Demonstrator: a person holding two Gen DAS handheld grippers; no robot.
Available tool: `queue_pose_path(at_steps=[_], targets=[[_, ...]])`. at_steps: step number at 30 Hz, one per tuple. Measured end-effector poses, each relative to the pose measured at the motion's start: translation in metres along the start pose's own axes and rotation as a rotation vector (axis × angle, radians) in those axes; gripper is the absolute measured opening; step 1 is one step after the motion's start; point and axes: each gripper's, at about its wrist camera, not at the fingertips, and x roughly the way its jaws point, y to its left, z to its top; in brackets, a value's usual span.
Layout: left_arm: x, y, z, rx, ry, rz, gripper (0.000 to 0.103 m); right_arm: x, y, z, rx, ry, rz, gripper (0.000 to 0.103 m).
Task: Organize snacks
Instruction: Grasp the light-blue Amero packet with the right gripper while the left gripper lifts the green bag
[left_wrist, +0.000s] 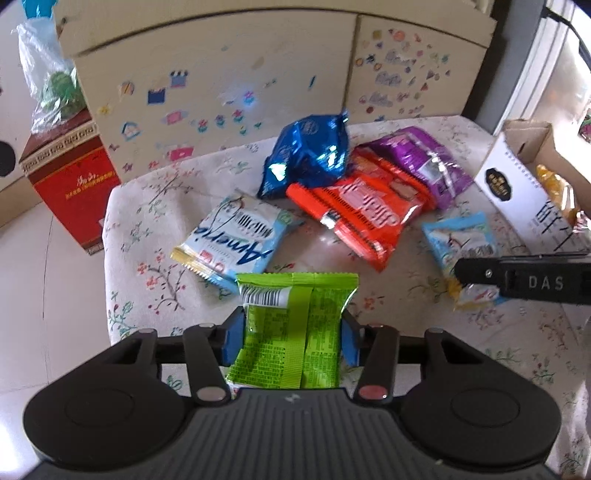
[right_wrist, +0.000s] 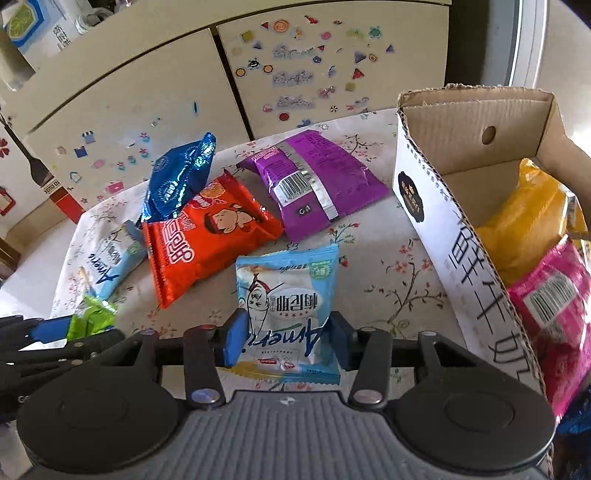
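On the flowery tablecloth (right_wrist: 388, 266), pretty much everything sits around the orange snack bag (right_wrist: 207, 236) in the middle. Left gripper (left_wrist: 291, 332) has its blue pads pinched on both sides of a green packet (left_wrist: 295, 328), held barcode-side up just in front of that orange bag. Right gripper (right_wrist: 286, 345) is squeezing a light-blue Ameria packet (right_wrist: 288, 306), also on the near side of the orange bag and a bit to its right. A shiny blue bag (right_wrist: 181, 177) leans on the orange one's far left corner, and a purple bag (right_wrist: 314, 184) lies just behind it to the right, barcode up. Another light-blue Ameria packet (left_wrist: 232, 240) lies to the left of it. Way off to the right of the orange bag is an open cardboard box (right_wrist: 424, 192) with a yellow bag (right_wrist: 532, 210) and a pink bag (right_wrist: 554, 306) already inside.
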Motion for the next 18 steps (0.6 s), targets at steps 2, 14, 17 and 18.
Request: queue_pose_path(at_steps=[2,14,17,18], targets=[[-0.005,-0.005,0.002,0.011,-0.018,-0.001,0.05,-0.008,0.002,-0.001,-0.003,-0.006,0.009,0.053],[-0.035,-0.021,0.013,-0.023,-0.108,-0.033,0.05,-0.06,-0.008,-0.011,0.054,-0.073,0.077,0.053],[-0.036,-0.024,0.013,-0.023,-0.108,-0.029,0.05,-0.065,-0.009,-0.012,0.044,-0.084,0.083,0.053],[-0.036,-0.024,0.013,-0.023,-0.107,-0.027,0.05,-0.066,-0.01,-0.012,0.036,-0.089,0.079,0.053]])
